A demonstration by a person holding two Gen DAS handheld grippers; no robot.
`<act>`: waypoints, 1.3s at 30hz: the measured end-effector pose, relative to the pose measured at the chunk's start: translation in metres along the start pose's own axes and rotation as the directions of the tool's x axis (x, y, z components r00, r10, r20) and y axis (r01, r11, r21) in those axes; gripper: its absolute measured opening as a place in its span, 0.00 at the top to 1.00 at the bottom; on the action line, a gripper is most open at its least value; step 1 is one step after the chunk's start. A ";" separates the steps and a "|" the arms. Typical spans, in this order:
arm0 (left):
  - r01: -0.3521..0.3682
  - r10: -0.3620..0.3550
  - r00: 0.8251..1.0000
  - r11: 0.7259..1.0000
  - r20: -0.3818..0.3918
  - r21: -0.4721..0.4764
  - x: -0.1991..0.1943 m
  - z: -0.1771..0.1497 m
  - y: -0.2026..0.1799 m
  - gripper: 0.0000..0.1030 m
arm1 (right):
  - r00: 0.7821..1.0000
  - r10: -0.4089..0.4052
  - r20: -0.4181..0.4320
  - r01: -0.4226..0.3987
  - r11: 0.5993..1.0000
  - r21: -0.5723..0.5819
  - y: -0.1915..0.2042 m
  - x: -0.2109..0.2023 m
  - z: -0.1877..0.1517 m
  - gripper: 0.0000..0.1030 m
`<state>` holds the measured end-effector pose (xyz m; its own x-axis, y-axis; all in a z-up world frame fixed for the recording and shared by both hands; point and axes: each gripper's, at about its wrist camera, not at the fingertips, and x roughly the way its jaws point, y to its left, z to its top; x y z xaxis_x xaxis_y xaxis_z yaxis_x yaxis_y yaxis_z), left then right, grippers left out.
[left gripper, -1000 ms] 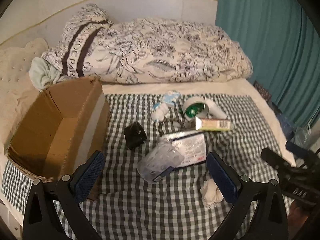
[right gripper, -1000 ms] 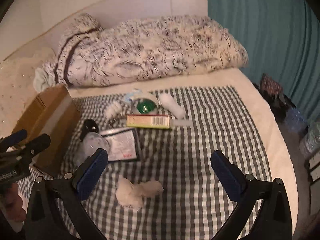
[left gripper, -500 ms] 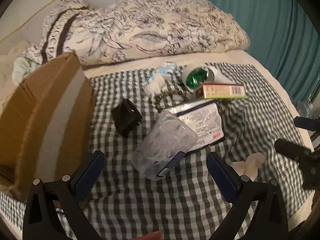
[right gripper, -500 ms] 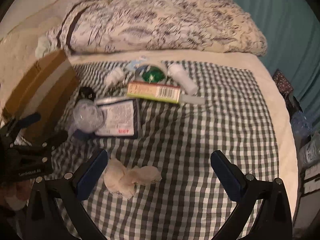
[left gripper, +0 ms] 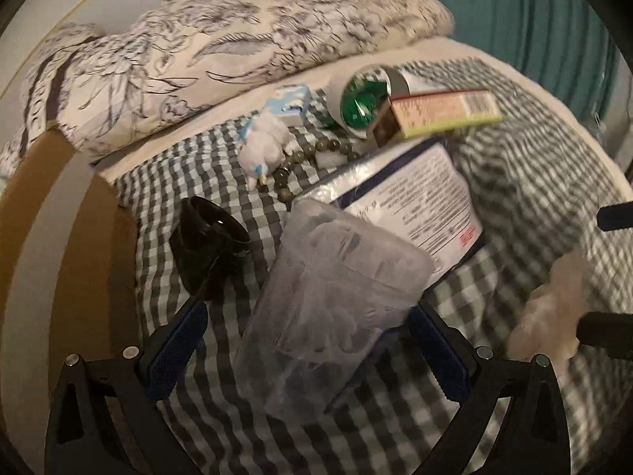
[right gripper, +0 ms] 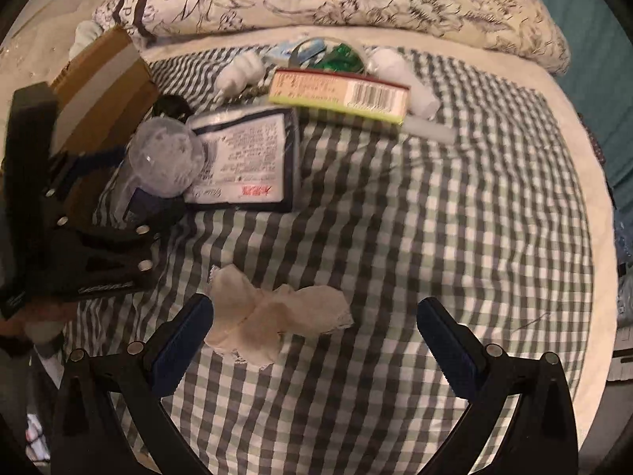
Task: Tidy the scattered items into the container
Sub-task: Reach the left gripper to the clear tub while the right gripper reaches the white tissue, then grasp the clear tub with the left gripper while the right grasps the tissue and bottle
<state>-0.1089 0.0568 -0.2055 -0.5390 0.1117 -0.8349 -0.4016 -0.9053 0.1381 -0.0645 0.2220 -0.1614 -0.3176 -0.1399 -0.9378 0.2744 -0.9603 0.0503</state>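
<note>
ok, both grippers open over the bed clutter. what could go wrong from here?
1. The clear plastic container between the left gripper fingers lies partly on the foil packet; closing may squash it or drag the packet.
2. The black object sits close to the left finger and could get knocked.
3. The crumpled tissue before the right gripper is soft and flat; the pads may pinch the checkered cloth too.

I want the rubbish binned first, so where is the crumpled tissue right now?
The crumpled tissue lies on the checked cloth just ahead of the open right gripper, nearer its left finger.
</note>
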 end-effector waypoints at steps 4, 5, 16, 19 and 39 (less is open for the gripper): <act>0.038 -0.038 0.999 0.999 0.002 0.009 0.009 -0.001 0.006 0.07 | 0.999 0.026 -0.041 -0.028 0.998 -0.052 0.012 0.011 0.001 0.00; 0.061 -0.061 0.998 0.998 -0.001 -0.001 0.010 -0.001 0.009 0.14 | 0.998 0.036 -0.052 -0.039 0.997 -0.063 0.014 0.013 0.000 0.00; 0.142 -0.148 0.989 0.974 -0.020 -0.174 0.015 -0.003 0.023 0.26 | 0.992 0.010 -0.124 -0.026 0.992 -0.123 0.020 0.044 0.011 0.00; 0.148 -0.150 0.989 0.961 0.011 -0.233 0.009 -0.007 0.027 0.28 | 0.988 -0.024 -0.152 -0.002 0.986 -0.167 0.028 0.056 0.011 0.00; 0.107 -0.078 0.992 0.939 0.101 -0.327 -0.043 -0.018 0.029 0.39 | 0.992 -0.070 -0.107 0.053 0.987 -0.151 0.012 0.052 0.026 0.68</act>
<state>-0.0839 0.0180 -0.1754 -0.5780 0.2224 -0.7851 -0.1921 -0.9722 -0.1339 -0.1012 0.1966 -0.2008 -0.2371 -0.0460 -0.9704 0.3909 -0.9189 -0.0519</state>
